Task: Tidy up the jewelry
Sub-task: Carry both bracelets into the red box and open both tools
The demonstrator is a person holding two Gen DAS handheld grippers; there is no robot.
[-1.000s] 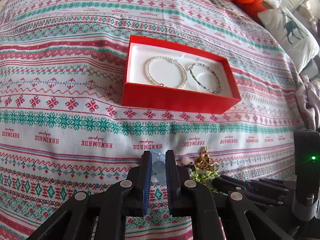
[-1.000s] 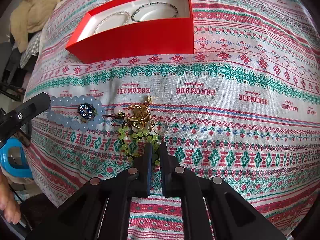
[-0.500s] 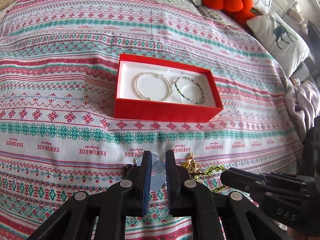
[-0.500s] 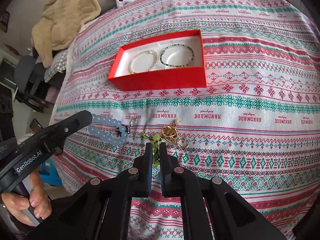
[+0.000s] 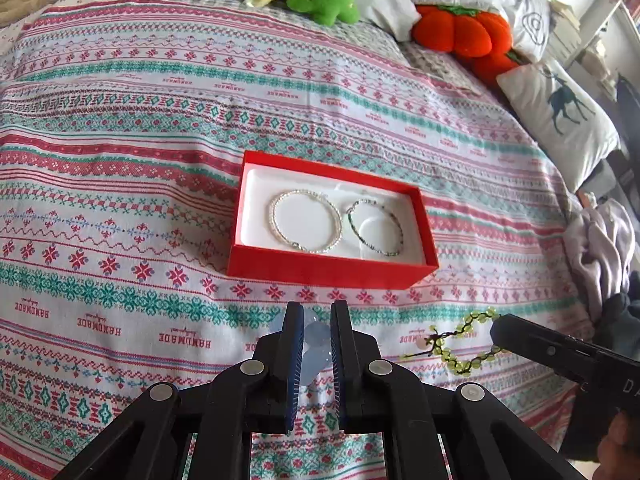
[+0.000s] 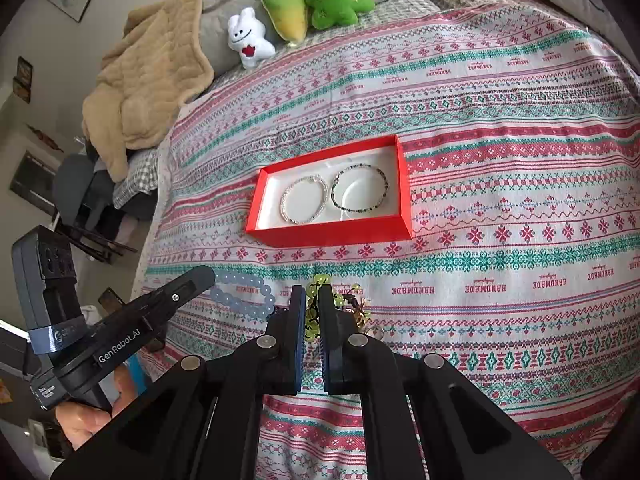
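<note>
Patterned bedspread (image 5: 120, 160) carries one red box (image 5: 332, 270), long axis left-right, with two bracelets lying flat inside: pearl (image 5: 306, 222) and dark-beaded (image 5: 375, 227). Left gripper (image 5: 314, 330) is clamped on the pale blue bead bracelet (image 6: 244, 296); right gripper (image 6: 309, 306) pinches the green bead strand (image 5: 460, 344), both near the box's front wall.

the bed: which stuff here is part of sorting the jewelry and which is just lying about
Part of the job:
red box
pearl bracelet
dark bead bracelet
pale blue bead bracelet
green bead bracelet
gold pieces

Just lying about:
plush toys
orange pumpkin plush
deer pillow
beige blanket
</note>
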